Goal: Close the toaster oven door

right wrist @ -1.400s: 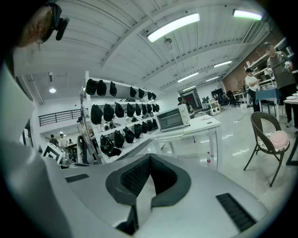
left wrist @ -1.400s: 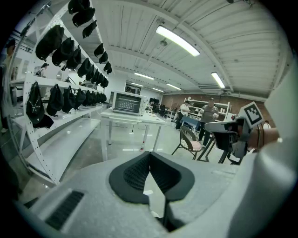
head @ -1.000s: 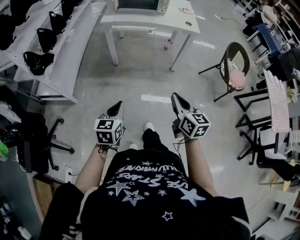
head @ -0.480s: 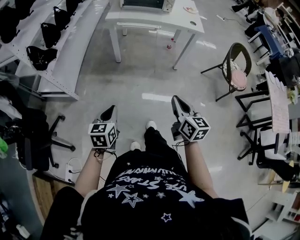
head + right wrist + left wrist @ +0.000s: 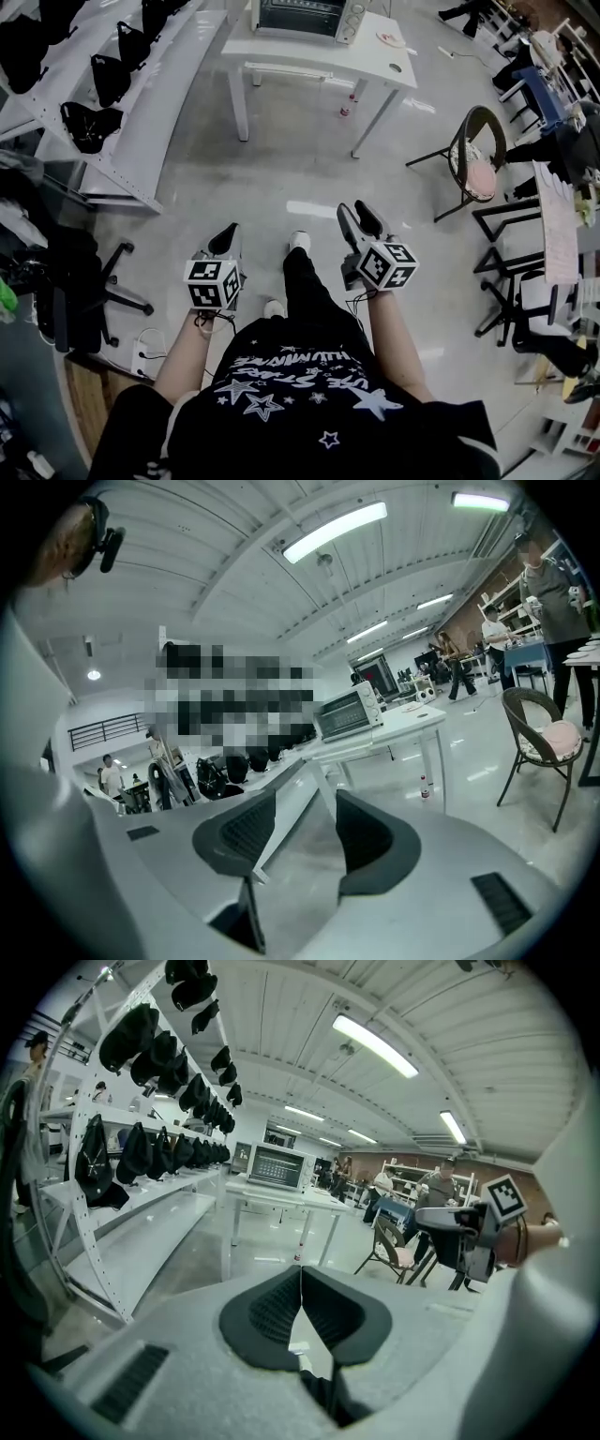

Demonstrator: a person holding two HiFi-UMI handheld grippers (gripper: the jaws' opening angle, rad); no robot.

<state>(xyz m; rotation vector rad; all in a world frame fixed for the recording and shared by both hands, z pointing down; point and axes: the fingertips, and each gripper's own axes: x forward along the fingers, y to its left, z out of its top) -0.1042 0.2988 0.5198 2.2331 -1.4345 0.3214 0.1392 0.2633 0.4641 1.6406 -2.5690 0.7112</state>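
The toaster oven (image 5: 298, 16) stands on a white table (image 5: 323, 54) far ahead, at the top edge of the head view. It also shows small in the left gripper view as the toaster oven (image 5: 277, 1166) and in the right gripper view as the toaster oven (image 5: 349, 711). From here its door looks flush with the front. Both grippers hang at waist height over the floor, well short of the table. My left gripper (image 5: 229, 234) is shut and holds nothing (image 5: 301, 1274). The jaws of my right gripper (image 5: 352, 217) are opening with nothing between them (image 5: 305, 827).
A shelf rack with black bags (image 5: 103, 75) runs along the left. A chair with a pink cushion (image 5: 473, 155) stands at the right, with more chairs and desks behind it. A small bottle (image 5: 345, 110) sits on the floor under the table. An office chair (image 5: 89, 286) is near my left side.
The right gripper's jaws have spread apart from shut. The person has stepped forward, so the table and oven show more fully. The left gripper stays shut.
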